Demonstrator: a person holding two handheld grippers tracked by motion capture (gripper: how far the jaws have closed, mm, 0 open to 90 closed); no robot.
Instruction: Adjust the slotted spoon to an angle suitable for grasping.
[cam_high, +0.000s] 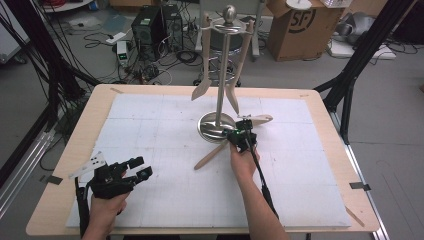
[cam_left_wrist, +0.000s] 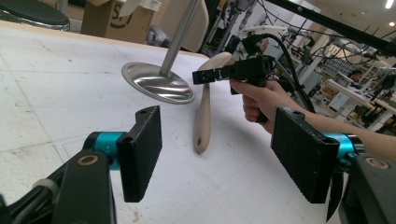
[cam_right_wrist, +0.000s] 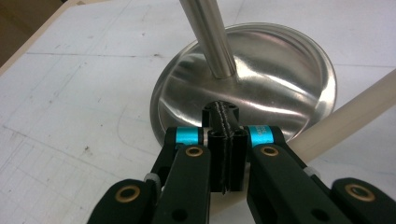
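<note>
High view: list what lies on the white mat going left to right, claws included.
left claw → wooden spoon lying flat → round steel base of the utensil stand → right claw, shut and close to the spoon beside the base.
</note>
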